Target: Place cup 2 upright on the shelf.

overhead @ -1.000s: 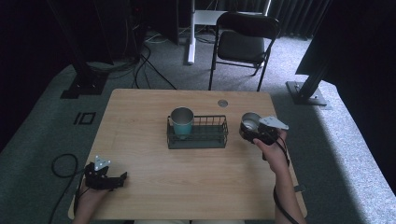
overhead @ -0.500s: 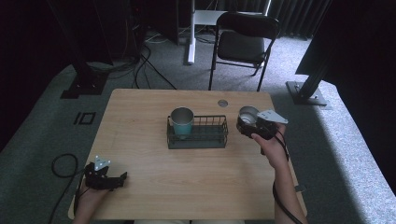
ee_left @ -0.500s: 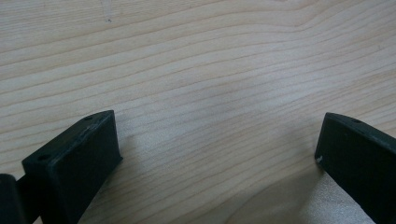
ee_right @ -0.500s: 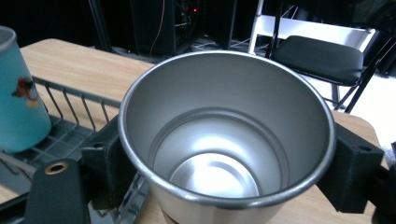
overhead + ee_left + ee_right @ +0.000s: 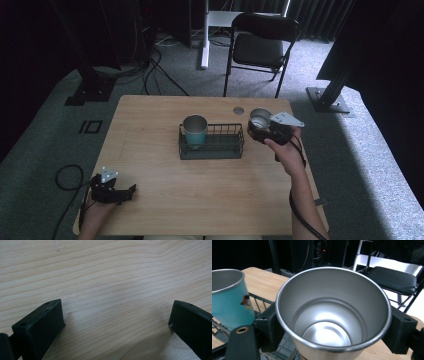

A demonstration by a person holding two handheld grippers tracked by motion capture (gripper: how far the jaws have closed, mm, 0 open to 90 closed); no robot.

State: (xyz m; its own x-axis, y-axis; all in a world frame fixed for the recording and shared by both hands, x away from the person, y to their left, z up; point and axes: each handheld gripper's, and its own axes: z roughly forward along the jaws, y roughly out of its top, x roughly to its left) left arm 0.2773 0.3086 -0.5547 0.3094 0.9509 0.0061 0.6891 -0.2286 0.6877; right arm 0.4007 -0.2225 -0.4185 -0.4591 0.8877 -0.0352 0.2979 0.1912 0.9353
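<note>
Wooden surface (image 5: pixel 210 200), pale grain, chair (image 5: pixel 260 45) on the carpet behind its far edge. Small round hole (image 5: pixel 238 110) in the surface near the far edge, just left of the steel cup.

Black wire basket (image 5: pixel 220 145) sits mid-surface, long side across. Teal cup (image 5: pixel 194 131) stands upright in the basket's left end, mouth up, steel inside; in the right gripper view it shows at left (image 5: pixel 230 297), with a small printed figure on its side, basket wires under it.

Right gripper (image 5: pixel 261 131) held in the air just beyond the basket's right end, grey plate on top, cable trailing down along the forearm. Its fingers (image 5: pixel 268 327) are clamped on a steel cup (image 5: pixel 260 119), one on each side of the wall just under the rim. Steel cup (image 5: pixel 332 315) is mouth up, tilted slightly toward the camera, nothing inside, lifted off the surface, just beside the basket's right end; cannot tell if it touches the wire.

Left gripper (image 5: pixel 131 190) rests low at the near-left corner of the surface, well apart from basket and cups, hand behind it. Its fingers (image 5: pixel 40 325) are spread wide, released, nothing between them, bare wood under them.
</note>
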